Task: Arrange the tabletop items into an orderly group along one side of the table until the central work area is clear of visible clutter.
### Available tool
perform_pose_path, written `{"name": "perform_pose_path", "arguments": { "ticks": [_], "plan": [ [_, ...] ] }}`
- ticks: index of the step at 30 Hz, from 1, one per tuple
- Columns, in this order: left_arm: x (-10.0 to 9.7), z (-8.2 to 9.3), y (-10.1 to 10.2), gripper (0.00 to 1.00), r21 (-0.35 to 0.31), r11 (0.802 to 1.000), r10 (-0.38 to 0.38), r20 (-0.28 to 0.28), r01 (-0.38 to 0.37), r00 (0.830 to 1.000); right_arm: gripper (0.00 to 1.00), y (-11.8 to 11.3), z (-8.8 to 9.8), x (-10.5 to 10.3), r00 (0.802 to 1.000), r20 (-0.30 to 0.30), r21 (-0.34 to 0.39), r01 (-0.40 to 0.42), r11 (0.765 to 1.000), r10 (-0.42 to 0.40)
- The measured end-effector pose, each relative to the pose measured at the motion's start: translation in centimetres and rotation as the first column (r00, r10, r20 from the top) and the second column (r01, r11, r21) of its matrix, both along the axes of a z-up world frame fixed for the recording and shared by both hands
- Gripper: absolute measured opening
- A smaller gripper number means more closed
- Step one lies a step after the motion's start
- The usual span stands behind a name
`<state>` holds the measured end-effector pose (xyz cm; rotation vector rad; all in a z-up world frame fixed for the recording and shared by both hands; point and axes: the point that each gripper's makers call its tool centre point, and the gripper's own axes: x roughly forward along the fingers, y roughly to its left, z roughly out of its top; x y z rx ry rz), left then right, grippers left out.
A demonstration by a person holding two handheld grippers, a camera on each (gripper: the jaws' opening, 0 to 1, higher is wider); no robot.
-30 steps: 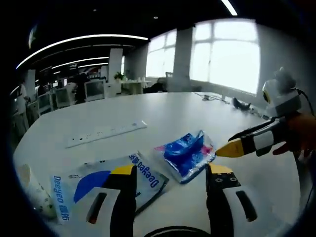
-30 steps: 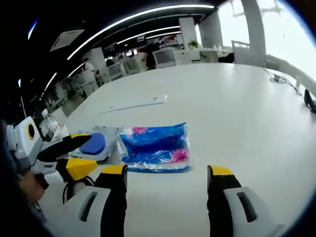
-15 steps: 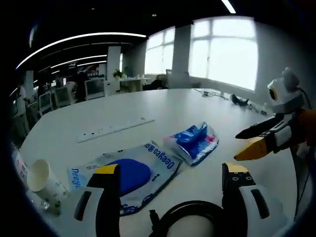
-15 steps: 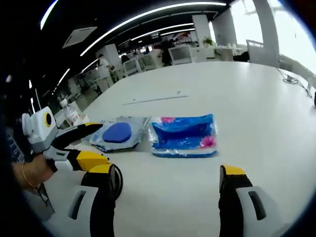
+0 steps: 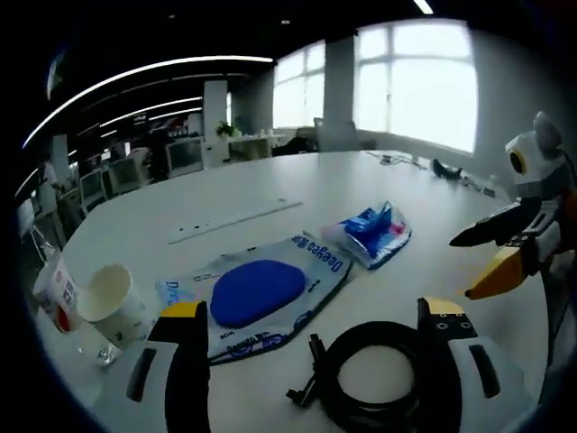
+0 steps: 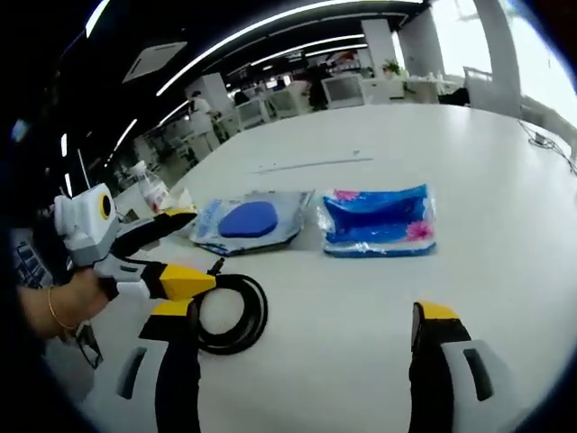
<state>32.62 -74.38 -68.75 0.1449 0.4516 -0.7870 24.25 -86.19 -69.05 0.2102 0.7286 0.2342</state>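
Observation:
On the white table [image 5: 297, 180] lies a flat wipes pack [image 5: 257, 293] with a blue oval, and a blue tissue pack [image 5: 374, 233] lies just to its right. A coiled black cable [image 5: 374, 379] rests close in front of my left gripper [image 5: 313, 308], which is open and holds nothing. My right gripper [image 5: 462, 268] comes in from the right, jaws apart. In the right gripper view, my right gripper [image 6: 306, 311] is open above bare table. The cable [image 6: 230, 311], wipes pack [image 6: 248, 221] and tissue pack [image 6: 379, 221] lie ahead of it. The left gripper [image 6: 194, 250] hangs open beside the cable.
A white power strip [image 5: 234, 219] lies farther back on the table. A paper cup [image 5: 113, 302] and a small carton [image 5: 56, 293] stand near the left edge. Office desks and chairs fill the room behind. A hand [image 6: 54, 307] with a bracelet holds the left gripper.
Both views have drawn back from the packs. The black cable, the cup and the carton have come into sight. The packs lie where they were, and both grippers stay open.

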Motion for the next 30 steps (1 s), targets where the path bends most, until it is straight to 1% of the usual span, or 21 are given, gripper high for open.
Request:
{"name": "perform_pose_path", "arguments": {
  "ticks": [6,12,16,19,23,24,25,26,27,28,30],
  "plan": [
    [-0.5,-0.9,1.3,0.97,0.036,0.999,-0.005,-0.008,0.005,1.0,0.96,1.7,0.0,-0.6,1.0,-0.008,0.014,-0.015,1.0,0.015],
    [-0.5,-1.7,2.3,0.94,0.064,0.998,-0.003,-0.019,0.004,1.0,0.92,3.9,-0.7,-1.5,0.999,-0.038,0.03,-0.038,0.999,0.039],
    [-0.8,-2.2,2.5,0.92,0.072,0.997,-0.011,-0.029,0.013,1.0,0.86,4.7,-0.6,-1.4,0.999,-0.034,0.034,-0.036,0.999,0.037],
    [-1.1,-2.6,2.6,0.88,0.08,0.997,-0.015,-0.044,0.019,0.999,0.83,5.1,-0.8,-1.3,0.999,-0.035,0.037,-0.015,0.999,0.016],
    [-1.3,-3.3,2.8,0.82,0.079,0.997,-0.012,-0.074,0.018,0.997,0.73,5.7,-1.3,-1.5,0.998,-0.057,0.022,-0.006,1.0,0.007],
    [-1.5,-3.6,2.9,0.8,0.084,0.996,-0.012,-0.087,0.019,0.996,0.71,5.8,-1.5,-1.6,0.998,-0.066,0.021,0.016,1.0,-0.014],
    [-1.6,-3.7,2.9,0.77,0.089,0.996,-0.01,-0.095,0.018,0.995,0.68,6.0,-1.7,-1.5,0.997,-0.07,0.019,0.021,1.0,-0.019],
    [-1.9,-4.1,3.1,0.74,0.104,0.994,-0.01,-0.121,0.023,0.993,0.65,6.1,-1.7,-1.5,0.997,-0.074,0.017,0.032,0.999,-0.03],
    [-1.9,-4.1,2.9,0.72,0.094,0.995,-0.017,-0.12,0.028,0.993,0.61,6.1,-1.8,-1.6,0.995,-0.081,0.013,0.055,0.998,-0.054],
    [-2.1,-4.1,2.8,0.71,0.082,0.996,-0.022,-0.123,0.032,0.992,0.55,6.1,-1.8,-1.6,0.994,-0.083,0.018,0.079,0.997,-0.077],
    [-2.3,-4.3,2.7,0.69,0.08,0.996,-0.028,-0.136,0.039,0.99,0.48,6.1,-1.8,-1.4,0.99,-0.081,0.039,0.117,0.992,-0.114]
  ]
}}
